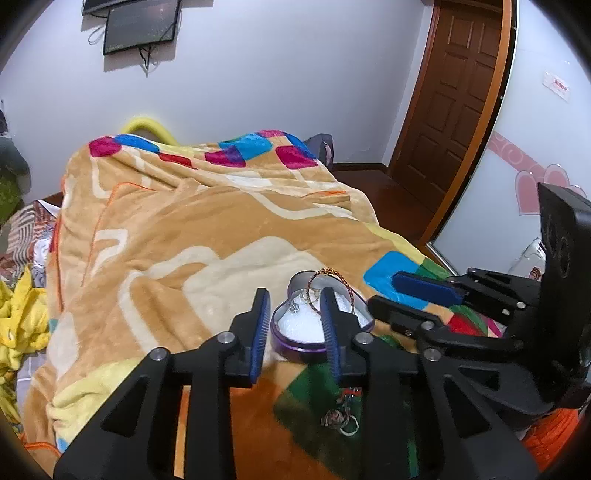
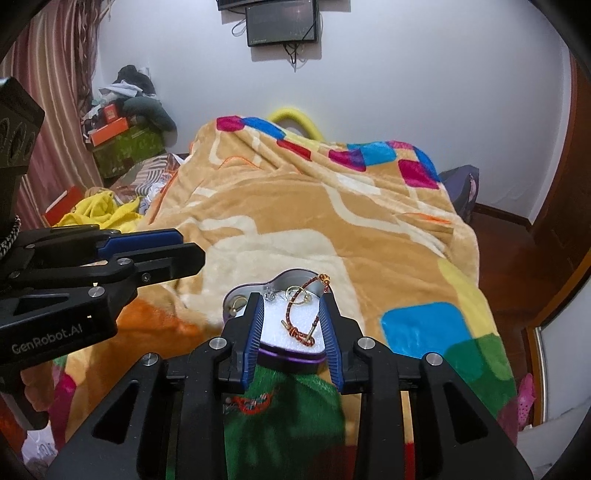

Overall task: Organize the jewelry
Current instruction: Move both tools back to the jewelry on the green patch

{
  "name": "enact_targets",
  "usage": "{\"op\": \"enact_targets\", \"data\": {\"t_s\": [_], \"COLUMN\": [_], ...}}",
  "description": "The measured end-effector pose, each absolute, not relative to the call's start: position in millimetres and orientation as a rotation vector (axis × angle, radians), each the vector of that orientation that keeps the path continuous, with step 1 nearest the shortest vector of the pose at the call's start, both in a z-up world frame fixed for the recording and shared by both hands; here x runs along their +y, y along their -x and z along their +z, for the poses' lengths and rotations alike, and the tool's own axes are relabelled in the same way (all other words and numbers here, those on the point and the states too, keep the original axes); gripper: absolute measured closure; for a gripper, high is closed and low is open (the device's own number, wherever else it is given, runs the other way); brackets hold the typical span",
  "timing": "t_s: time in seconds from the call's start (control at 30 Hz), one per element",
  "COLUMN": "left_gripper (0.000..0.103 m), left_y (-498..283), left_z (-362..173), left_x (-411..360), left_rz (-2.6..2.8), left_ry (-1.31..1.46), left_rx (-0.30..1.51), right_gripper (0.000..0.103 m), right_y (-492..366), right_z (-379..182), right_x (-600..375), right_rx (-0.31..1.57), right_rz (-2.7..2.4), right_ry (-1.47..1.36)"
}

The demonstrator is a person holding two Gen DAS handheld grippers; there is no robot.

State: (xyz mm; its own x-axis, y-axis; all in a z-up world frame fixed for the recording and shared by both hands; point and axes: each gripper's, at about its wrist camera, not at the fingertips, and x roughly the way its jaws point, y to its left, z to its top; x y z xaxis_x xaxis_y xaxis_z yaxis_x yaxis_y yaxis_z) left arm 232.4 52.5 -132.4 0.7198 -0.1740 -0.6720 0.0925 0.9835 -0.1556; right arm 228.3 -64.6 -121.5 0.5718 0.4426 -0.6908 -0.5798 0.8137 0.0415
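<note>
A purple heart-shaped jewelry box (image 1: pixel 295 341) with white foam lining sits on the blanket; it also shows in the right wrist view (image 2: pixel 291 356). A red-brown braided bracelet (image 2: pixel 301 330) lies across the foam and leans on the rim, with rings (image 2: pixel 300 295) and small earrings behind it. The bracelet (image 1: pixel 334 275) also shows in the left wrist view. My left gripper (image 1: pixel 295 317) is open, just in front of the box. My right gripper (image 2: pixel 291 321) is open, its fingers on either side of the box. More jewelry (image 1: pixel 341 415) lies loose on the blanket below the left gripper.
A thick tan blanket (image 1: pixel 207 221) with coloured squares covers the bed. Yellow clothes (image 2: pixel 99 214) and piled boxes (image 2: pixel 122 144) lie at the left. A brown door (image 1: pixel 454 92) and dark floor are at the right. A screen (image 2: pixel 282 22) hangs on the far wall.
</note>
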Motion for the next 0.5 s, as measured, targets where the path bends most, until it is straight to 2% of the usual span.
{"op": "enact_targets", "data": {"t_s": [0.2,0.5], "left_gripper": [0.067,0.067], "left_y": [-211,-185], "left_z": [-127,-144], "left_x": [53,53], "left_rz": [-0.124,-0.11], "left_ry": [0.092,0.083], "left_rx": [0.752,0.808], "right_gripper": [0.075,0.075], "right_y": [-214,-194], "right_z": [-111,-118], "right_x": [-75,-84], "right_rx": [0.739,0.77], "right_rz": [0.586,0.578], "right_ry": [0.174,0.151]}}
